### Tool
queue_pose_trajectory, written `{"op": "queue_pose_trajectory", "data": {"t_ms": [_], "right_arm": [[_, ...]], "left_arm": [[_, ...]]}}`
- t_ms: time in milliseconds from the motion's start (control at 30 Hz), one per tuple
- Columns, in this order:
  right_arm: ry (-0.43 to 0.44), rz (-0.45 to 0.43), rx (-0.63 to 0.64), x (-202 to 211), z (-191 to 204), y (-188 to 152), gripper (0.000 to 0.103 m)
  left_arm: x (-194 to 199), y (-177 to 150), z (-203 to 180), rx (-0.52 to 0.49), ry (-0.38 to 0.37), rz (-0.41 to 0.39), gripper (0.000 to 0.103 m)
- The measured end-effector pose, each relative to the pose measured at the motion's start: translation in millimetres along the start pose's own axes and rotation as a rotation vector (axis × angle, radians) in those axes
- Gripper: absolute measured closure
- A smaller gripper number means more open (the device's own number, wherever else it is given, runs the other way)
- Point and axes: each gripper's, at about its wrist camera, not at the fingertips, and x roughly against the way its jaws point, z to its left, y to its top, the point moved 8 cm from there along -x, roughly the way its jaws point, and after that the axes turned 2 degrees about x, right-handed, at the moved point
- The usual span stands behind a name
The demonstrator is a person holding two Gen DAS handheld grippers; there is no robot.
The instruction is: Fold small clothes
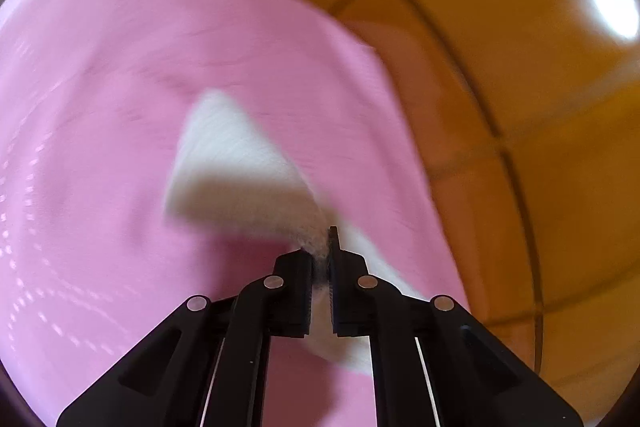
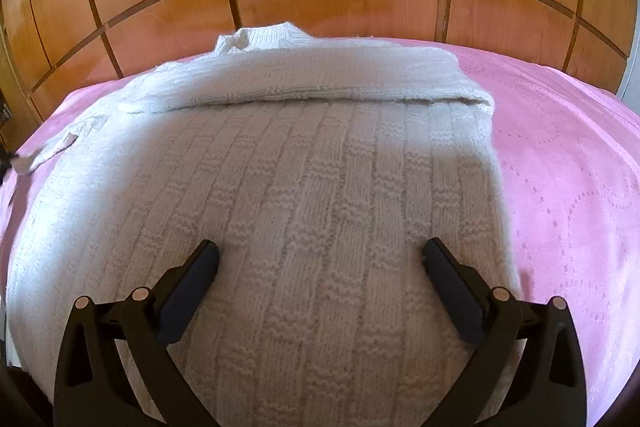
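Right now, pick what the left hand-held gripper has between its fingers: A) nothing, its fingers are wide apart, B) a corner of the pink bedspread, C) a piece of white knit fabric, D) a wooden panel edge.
C: the left hand-held gripper is shut on white knit fabric, which fans out from its fingertips above the pink bedspread.

My left gripper [image 1: 320, 259]: matt black plastic, ribbed pads, small dull-silver metal pins at joints; fuzzy white knit pinched between pads. My right gripper [image 2: 320, 259]: same matt black plastic, smooth dark pads. White knit sweater [image 2: 304, 163]: chunky wool-like yarn, raised basket-weave ribs, rough, matt, slightly hairy. Pink bedspread [image 2: 568, 163]: smooth thin cloth, faint sheen, stitched dotted pattern. Wooden panelling [image 2: 332, 3]: orange-brown veneer, visible grain, glossy varnish, dark grooves.
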Motion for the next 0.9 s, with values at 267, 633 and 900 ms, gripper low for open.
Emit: {"op": "queue_pose_trajectory", "data": {"t_ms": [267, 633, 900], "right_arm": [[0.008, -0.005, -0.006, 0, -1, 0, 0.002], [0.035, -0.021, -0.024, 4, -2, 0, 0.002], [0.057, 0.015, -0.082, 10, 3, 12, 0.006]], "left_arm": [[-3, -133, -143, -0.397, -0.197, 0.14, 0.098], [-32, -321, -191, -0.76, -0.243, 0.386, 0.042], [-1, -329, -139, -0.819, -0.199, 0.318, 0.042]]}}
